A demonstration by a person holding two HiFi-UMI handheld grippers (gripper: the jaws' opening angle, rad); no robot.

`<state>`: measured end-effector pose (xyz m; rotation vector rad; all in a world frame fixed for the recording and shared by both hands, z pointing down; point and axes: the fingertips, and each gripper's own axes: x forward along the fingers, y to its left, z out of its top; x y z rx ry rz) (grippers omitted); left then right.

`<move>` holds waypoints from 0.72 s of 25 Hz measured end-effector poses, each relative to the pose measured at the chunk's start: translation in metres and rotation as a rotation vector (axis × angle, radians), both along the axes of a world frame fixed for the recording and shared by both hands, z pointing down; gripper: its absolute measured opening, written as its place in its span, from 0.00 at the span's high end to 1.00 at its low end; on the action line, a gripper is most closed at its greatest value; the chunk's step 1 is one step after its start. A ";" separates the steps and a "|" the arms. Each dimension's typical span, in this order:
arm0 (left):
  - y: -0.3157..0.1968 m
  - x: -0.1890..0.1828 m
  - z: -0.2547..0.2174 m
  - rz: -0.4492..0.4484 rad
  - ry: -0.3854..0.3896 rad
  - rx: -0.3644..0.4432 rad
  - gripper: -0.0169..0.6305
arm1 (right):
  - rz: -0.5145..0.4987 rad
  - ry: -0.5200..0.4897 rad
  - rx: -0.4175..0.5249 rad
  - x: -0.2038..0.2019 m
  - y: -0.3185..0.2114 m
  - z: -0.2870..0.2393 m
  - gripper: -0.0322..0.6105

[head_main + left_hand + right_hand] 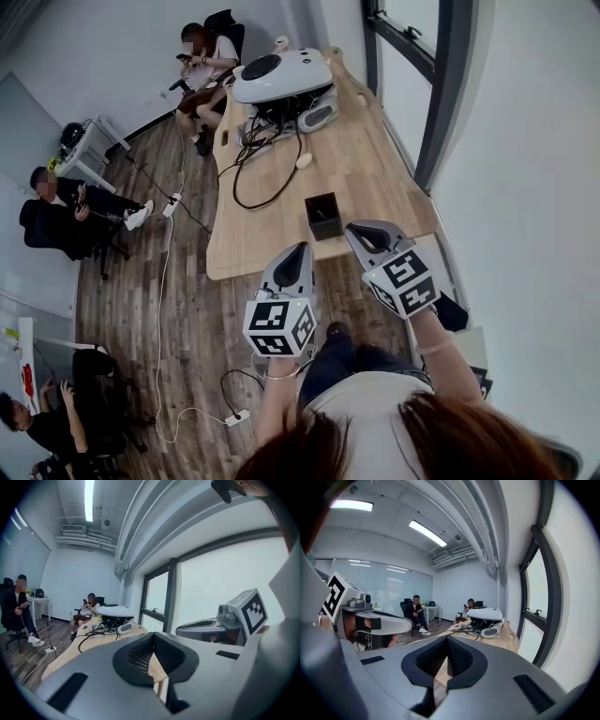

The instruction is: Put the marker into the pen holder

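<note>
A black square pen holder (323, 216) stands near the front edge of the wooden table (366, 169). I cannot make out a marker in any view. My left gripper (301, 248) is held in front of the table edge, below and left of the holder, jaws shut with nothing between them. To the right of the holder, by its near corner, my right gripper (352, 229) is also shut and empty. In the left gripper view the left gripper (152, 637) points along the table. In the right gripper view the right gripper (446, 640) does the same.
A white rounded machine (280, 75) with black cables (255, 178) sits at the table's far end, and a small white object (303, 160) lies mid-table. Window wall (427, 103) borders the right side. People sit on chairs (66, 220) at left and at the far end (204, 61).
</note>
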<state>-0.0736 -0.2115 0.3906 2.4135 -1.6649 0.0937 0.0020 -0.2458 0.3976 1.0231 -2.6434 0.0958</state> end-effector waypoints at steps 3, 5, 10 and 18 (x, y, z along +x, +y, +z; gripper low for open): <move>0.010 0.007 -0.001 -0.006 -0.001 0.002 0.95 | 0.000 -0.009 0.013 0.007 0.011 -0.005 0.90; 0.016 0.011 -0.001 -0.009 -0.002 0.004 0.95 | 0.002 -0.013 0.022 0.013 0.017 -0.007 0.91; 0.023 0.019 -0.003 -0.010 -0.010 0.012 0.95 | 0.016 -0.025 0.048 0.023 0.026 -0.013 0.91; 0.034 0.019 -0.010 -0.001 -0.018 0.027 0.95 | 0.056 -0.039 0.090 0.023 0.039 -0.022 0.91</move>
